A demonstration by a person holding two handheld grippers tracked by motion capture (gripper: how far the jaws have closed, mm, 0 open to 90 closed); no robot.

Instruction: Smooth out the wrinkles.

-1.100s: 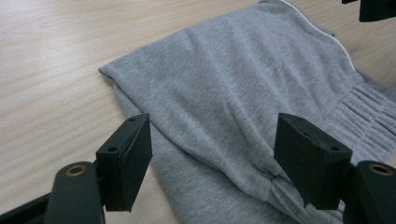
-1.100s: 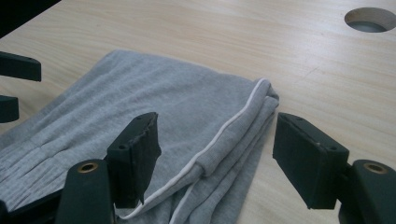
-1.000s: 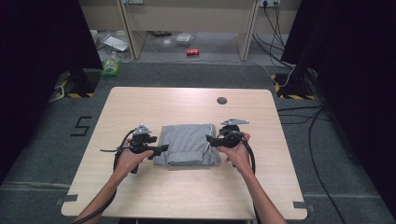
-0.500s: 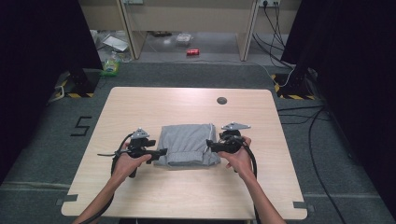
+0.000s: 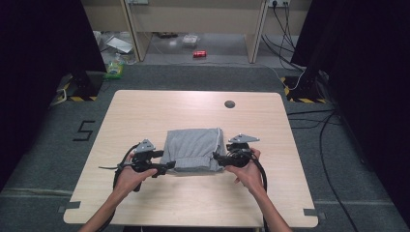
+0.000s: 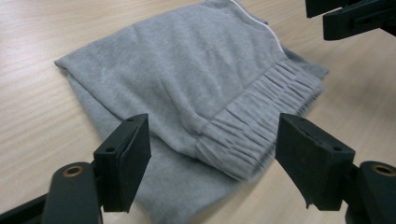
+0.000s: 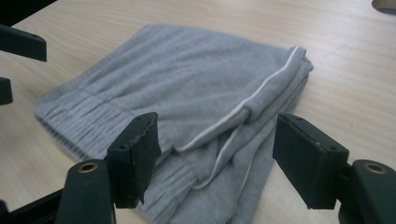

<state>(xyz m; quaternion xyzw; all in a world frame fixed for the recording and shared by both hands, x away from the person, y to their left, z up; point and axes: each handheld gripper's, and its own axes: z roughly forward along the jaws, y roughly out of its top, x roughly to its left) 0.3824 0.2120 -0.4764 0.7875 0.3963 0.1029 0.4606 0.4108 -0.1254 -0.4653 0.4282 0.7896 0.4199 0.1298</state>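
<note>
A folded grey garment (image 5: 192,150) lies flat near the middle of the light wooden table (image 5: 145,111), a little toward the person's side. It is soft fleece cloth with a gathered elastic band (image 6: 252,126) along the near edge and a thin white piping line (image 7: 243,109) that runs along its right side. The left gripper (image 5: 167,168) is at the near left corner of the garment, held by the person's left hand (image 5: 129,178). In the left gripper view its two black jaws stand wide apart, one on each side of the elastic band, with nothing between the pads. The right gripper (image 5: 218,157) is at the near right corner, held by the right hand (image 5: 245,171). In the right gripper view its jaws are also apart, and the edge with the white piping lies between them; it seems that the pads do not press the cloth, but the view is not sharp enough to be sure whether they touch it. A small dark round cap (image 5: 229,104) sits in the table surface at the far side, well apart from the garment.
</note>
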